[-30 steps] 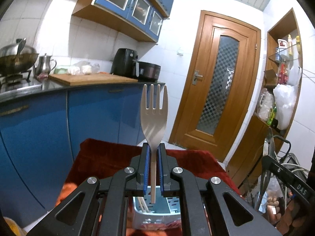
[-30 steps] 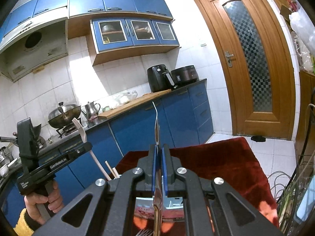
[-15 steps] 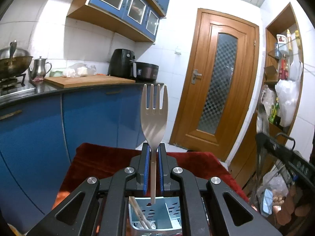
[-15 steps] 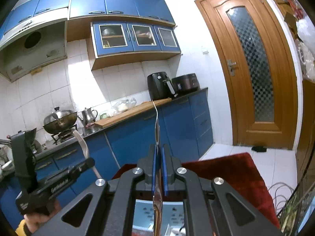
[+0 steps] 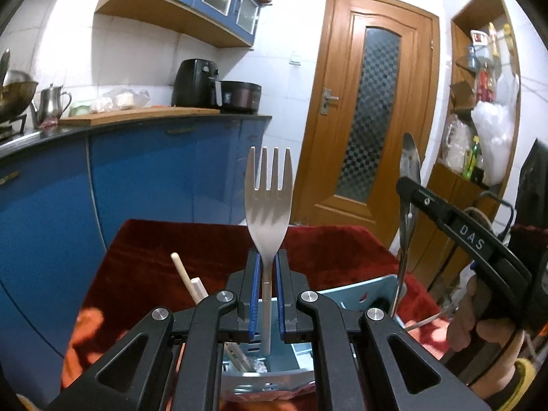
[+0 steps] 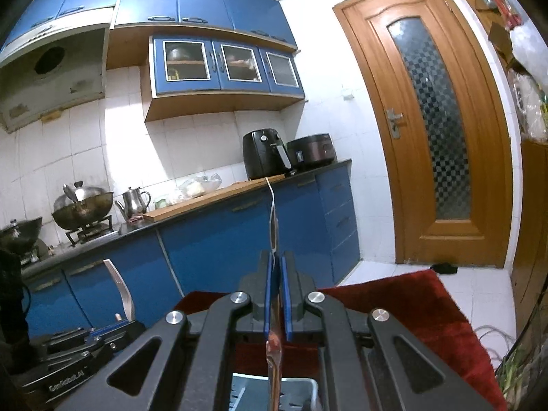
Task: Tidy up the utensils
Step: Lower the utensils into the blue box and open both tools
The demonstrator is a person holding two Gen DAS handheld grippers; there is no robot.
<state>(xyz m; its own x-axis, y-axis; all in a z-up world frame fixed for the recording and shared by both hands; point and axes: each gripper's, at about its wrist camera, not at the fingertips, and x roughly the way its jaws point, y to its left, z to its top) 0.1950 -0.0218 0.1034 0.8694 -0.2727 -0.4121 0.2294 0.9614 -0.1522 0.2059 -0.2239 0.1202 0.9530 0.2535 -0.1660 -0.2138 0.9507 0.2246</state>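
Observation:
My left gripper (image 5: pixel 266 260) is shut on a beige fork (image 5: pixel 269 198), held upright with tines up; its handle end dips into a pale blue utensil caddy (image 5: pixel 356 294) below. Chopsticks (image 5: pixel 186 279) stand in the caddy's left part. My right gripper (image 6: pixel 276 263) is shut on a metal spoon (image 6: pixel 272 219), seen edge-on and upright, over the caddy (image 6: pixel 294 390). In the left wrist view the right gripper (image 5: pixel 411 188) holds that spoon (image 5: pixel 409 161) at the caddy's right side. In the right wrist view the left gripper's body shows at lower left with the fork (image 6: pixel 118 284).
The caddy stands on a table with a dark red cloth (image 5: pixel 191 239). Blue kitchen cabinets (image 5: pixel 137 178) and a worktop with an air fryer (image 5: pixel 197 82) are behind. A wooden door (image 5: pixel 370 109) is at the right, with shelves (image 5: pixel 479 102) beside it.
Both grippers have lowered towards the caddy. The fork's handle now reaches into it, and the right gripper with the spoon has come closer on the right.

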